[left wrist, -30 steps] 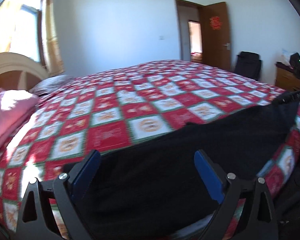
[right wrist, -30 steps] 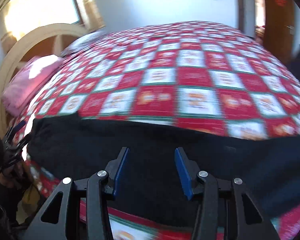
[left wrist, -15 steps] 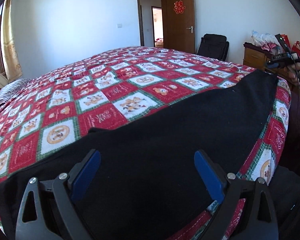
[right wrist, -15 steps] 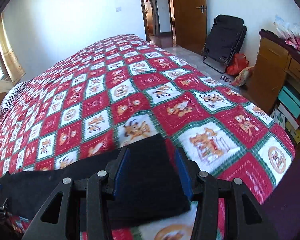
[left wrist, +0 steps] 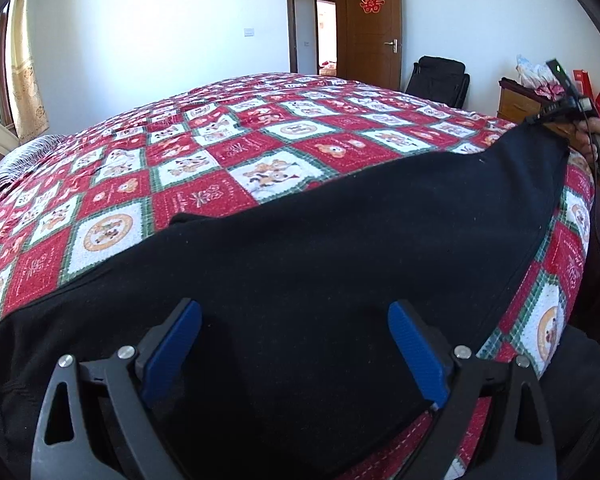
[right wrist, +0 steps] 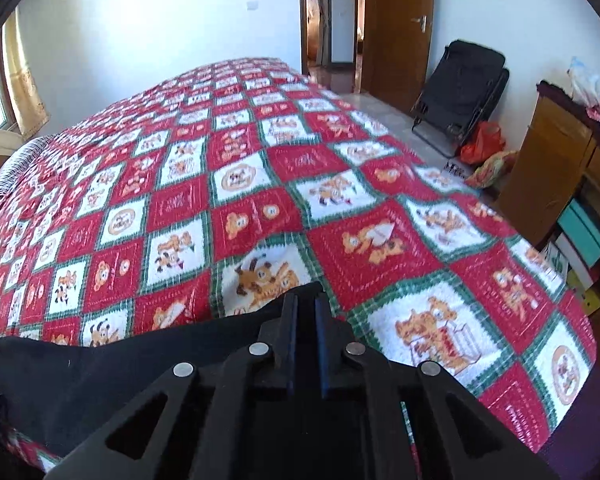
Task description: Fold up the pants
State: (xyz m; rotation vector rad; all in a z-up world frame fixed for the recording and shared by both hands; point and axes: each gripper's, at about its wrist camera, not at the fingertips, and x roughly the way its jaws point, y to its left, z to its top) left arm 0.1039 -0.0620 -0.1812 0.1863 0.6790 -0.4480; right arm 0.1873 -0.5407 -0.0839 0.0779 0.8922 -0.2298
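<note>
Pants (left wrist: 340, 248), black, flat on bedspread (left wrist: 204, 176)

The pants (left wrist: 340, 248) are black, of a soft matte cloth, and lie spread flat lengthwise along the near edge of a bed covered by a red, white and green checked quilt (left wrist: 228, 168). One end reaches the far right corner of the bed; the other runs off the left. In the right wrist view a narrow end (right wrist: 296, 300) lies on the quilt.
</note>
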